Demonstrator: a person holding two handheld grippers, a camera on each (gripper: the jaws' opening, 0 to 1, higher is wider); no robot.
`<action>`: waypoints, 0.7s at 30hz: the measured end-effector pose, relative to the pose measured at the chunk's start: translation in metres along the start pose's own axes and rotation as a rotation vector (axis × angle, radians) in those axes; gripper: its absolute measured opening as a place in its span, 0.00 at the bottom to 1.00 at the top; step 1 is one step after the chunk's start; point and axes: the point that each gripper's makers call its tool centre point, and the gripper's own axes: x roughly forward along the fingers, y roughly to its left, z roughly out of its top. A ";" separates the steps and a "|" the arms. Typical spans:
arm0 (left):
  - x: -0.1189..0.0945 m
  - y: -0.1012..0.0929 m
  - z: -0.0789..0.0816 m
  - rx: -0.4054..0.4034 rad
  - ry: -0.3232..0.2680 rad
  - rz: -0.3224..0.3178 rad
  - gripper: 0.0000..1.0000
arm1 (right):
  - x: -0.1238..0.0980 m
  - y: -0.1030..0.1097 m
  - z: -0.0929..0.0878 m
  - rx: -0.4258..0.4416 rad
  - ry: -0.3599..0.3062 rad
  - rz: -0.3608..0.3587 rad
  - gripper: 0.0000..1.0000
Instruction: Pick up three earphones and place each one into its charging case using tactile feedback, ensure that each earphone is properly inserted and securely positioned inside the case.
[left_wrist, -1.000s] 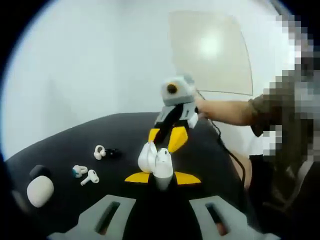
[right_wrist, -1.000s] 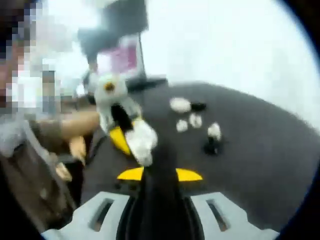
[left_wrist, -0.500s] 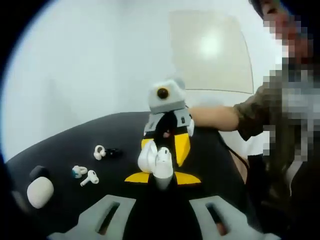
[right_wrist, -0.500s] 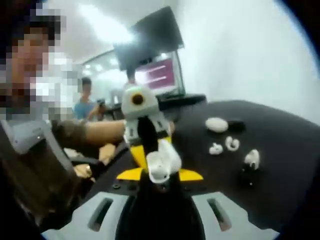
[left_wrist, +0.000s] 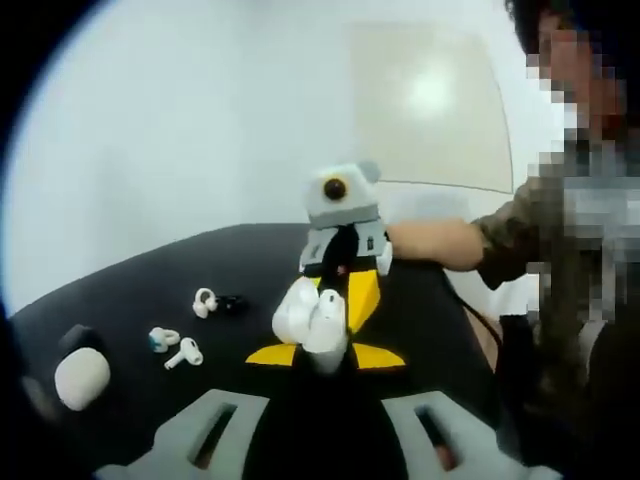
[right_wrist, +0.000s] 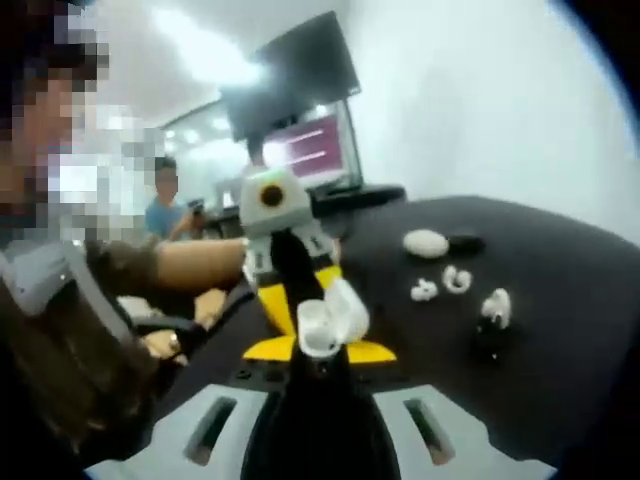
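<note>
Case (left_wrist: 312, 322) between both tongs' yellow tips, open-lidded.

Left grey two-jaw gripper with yellow tips (left_wrist: 325, 355) raised above the table, jaws closed on a white open charging case (left_wrist: 312, 318). Right grey gripper with yellow jaws (left_wrist: 345, 285) comes in facing it, tips touching the same case, whether clamped can't be told. Person's bare forearm (left_wrist: 440, 243) with olive sleeve reaches behind it. In the right gripper view, its own jaws (right_wrist: 320, 350) meet the case (right_wrist: 330, 315)
</note>
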 end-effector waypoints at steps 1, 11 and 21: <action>0.001 0.000 -0.002 0.027 0.009 0.003 0.15 | 0.000 0.001 0.000 -0.003 -0.007 0.003 0.18; 0.004 0.000 -0.010 0.001 0.056 -0.010 0.14 | 0.005 -0.004 -0.002 -0.038 -0.003 -0.014 0.20; 0.009 0.001 -0.010 0.016 0.059 -0.002 0.14 | 0.005 -0.003 -0.007 -0.073 0.021 -0.023 0.19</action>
